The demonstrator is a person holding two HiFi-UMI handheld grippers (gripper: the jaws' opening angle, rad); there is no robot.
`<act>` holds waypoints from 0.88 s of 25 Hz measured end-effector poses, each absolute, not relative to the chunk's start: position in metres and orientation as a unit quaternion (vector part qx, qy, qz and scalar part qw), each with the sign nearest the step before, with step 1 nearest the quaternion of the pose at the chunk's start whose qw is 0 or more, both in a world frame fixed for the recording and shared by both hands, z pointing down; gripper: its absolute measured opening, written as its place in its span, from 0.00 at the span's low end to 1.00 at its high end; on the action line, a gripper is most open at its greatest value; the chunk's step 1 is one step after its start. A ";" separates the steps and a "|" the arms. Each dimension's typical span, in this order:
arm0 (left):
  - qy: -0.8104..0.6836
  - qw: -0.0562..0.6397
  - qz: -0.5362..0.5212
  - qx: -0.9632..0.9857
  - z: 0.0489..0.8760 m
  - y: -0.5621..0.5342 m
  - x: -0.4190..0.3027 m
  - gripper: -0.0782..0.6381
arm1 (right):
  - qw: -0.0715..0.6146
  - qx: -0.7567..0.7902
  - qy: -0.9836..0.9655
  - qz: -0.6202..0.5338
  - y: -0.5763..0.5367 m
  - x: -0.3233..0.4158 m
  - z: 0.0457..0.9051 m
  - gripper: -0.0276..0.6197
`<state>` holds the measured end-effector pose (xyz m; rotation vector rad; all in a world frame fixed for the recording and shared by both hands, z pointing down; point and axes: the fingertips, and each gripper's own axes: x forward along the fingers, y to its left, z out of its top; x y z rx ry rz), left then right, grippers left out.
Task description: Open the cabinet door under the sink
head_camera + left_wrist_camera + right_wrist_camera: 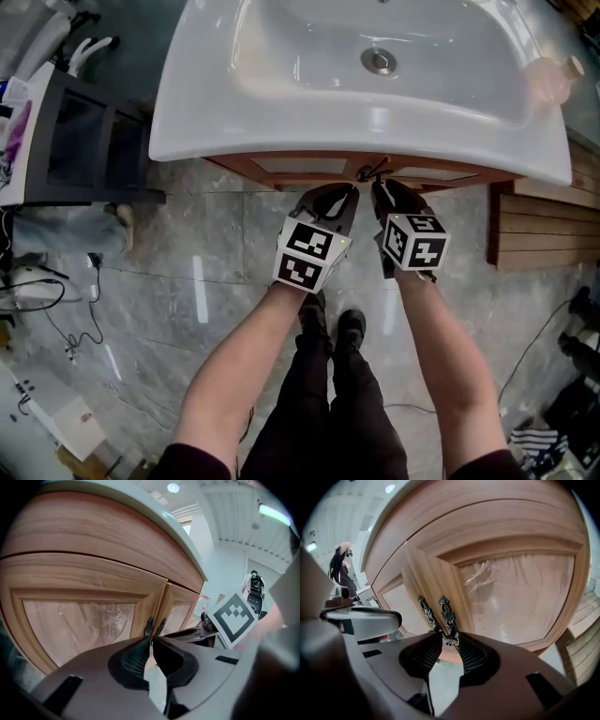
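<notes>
The wooden cabinet (pixel 319 166) sits under the white sink (pixel 281 112), with both doors closed. Two ornate dark metal handles (pixel 372 172) meet at the centre seam. My left gripper (pixel 349 191) is shut and holds nothing, its tips (pixel 151 641) just short of the left door's handle (pixel 149 626). Beside it, my right gripper (pixel 381 189) stands open. In the right gripper view the lower end of the right door's handle (pixel 446 616) lies between its open jaws (pixel 449 641), and the pads do not press on it. The other handle (pixel 425 611) is just to the left.
A dark stand (pixel 84 141) is at the left and slatted wooden boards (pixel 544 225) at the right. Cables (pixel 56 300) trail over the marble floor. The person's shoes (pixel 333 328) are close below the grippers. A pale bottle (pixel 548 80) rests on the sink rim.
</notes>
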<state>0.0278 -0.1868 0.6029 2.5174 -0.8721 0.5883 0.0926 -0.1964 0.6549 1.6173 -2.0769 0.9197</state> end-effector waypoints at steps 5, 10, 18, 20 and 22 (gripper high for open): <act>-0.310 0.216 0.208 0.902 0.614 -0.197 0.014 0.20 | 0.158 0.574 -0.723 0.350 -0.204 0.091 0.671 0.24; -0.296 0.220 0.218 0.904 0.625 -0.199 0.007 0.21 | 0.129 0.565 -0.732 0.358 -0.207 0.091 0.674 0.22; -0.250 0.189 0.214 0.925 0.611 -0.193 0.029 0.23 | 0.125 0.545 -0.750 0.352 -0.190 0.088 0.670 0.19; -0.226 0.173 0.207 0.936 0.602 -0.187 0.040 0.27 | 0.133 0.537 -0.757 0.347 -0.180 0.087 0.670 0.19; -0.199 0.157 0.200 0.947 0.591 -0.181 0.053 0.34 | 0.142 0.528 -0.765 0.339 -0.170 0.087 0.670 0.19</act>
